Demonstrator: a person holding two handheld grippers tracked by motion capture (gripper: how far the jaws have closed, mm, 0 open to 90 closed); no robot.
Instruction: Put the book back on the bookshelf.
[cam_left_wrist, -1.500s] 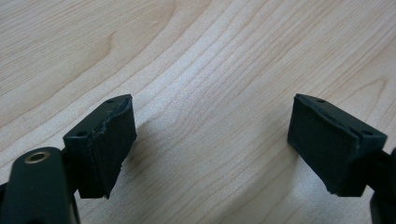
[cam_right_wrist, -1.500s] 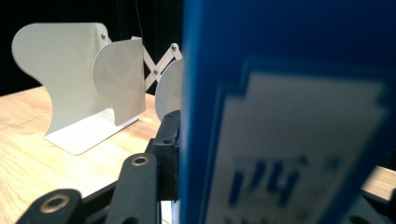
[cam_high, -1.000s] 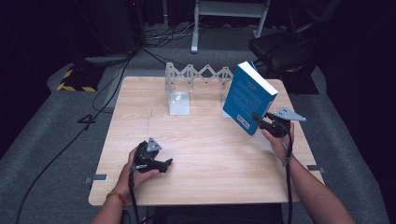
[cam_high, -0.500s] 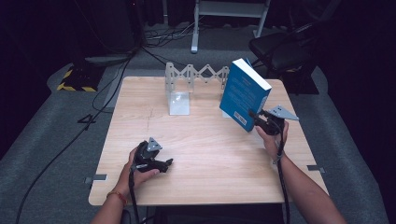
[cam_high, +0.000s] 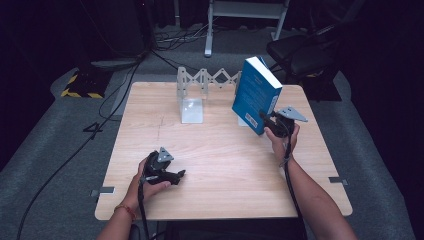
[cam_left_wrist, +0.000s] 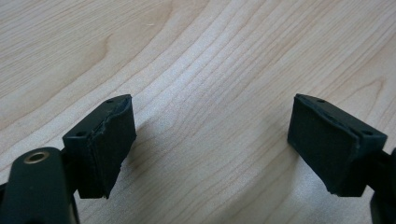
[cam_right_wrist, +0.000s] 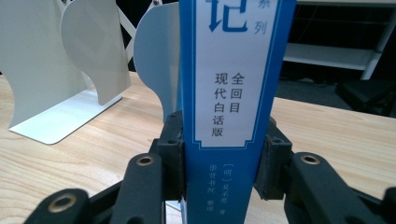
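The left tongs (cam_high: 176, 174) rest low at the near left, jaws spread wide; the right tongs (cam_high: 265, 118) are raised at the far right, jaws clamped.

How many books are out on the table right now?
1. The blue book is clamped by its spine in the right gripper, held upright over the table's far right part, beside the white bookend rack. None looks hidden.
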